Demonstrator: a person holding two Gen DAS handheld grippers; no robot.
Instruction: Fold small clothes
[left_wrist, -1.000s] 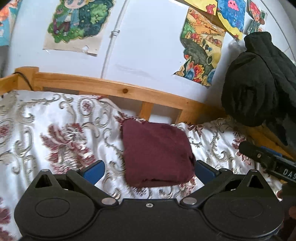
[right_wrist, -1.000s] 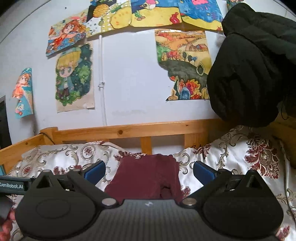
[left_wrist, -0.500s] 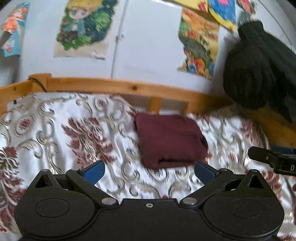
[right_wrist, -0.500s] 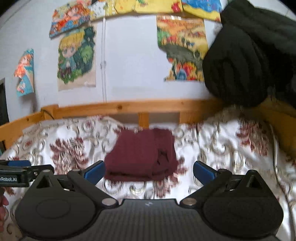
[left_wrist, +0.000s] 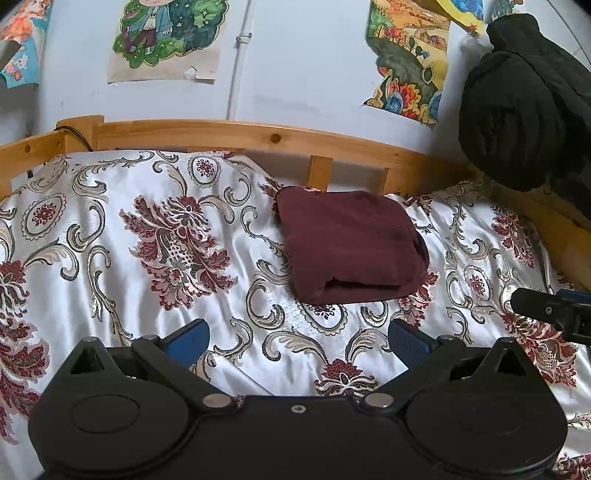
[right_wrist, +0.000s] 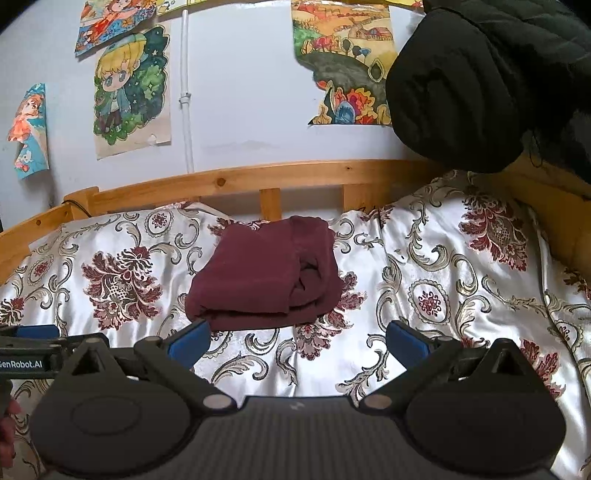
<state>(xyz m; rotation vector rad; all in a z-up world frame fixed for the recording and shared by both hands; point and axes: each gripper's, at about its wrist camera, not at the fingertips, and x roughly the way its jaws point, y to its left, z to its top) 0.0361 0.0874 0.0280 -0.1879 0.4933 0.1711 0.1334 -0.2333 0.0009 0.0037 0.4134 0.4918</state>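
A: Where was the garment (left_wrist: 351, 243)?
B: Folded, maroon, lying on the bedspread (left_wrist: 147, 206) near the wooden rail (left_wrist: 221, 134).
A: And the hand-held grippers?
B: The left hand-held gripper (left_wrist: 297, 338) was spread wide, holding nothing. The right hand-held gripper (right_wrist: 297, 339) likewise, both short of the garment.

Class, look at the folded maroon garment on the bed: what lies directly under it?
The maroon garment rests on the floral bedspread, whose pattern continues all around it. The patch beneath is covered, so anything there cannot be seen.
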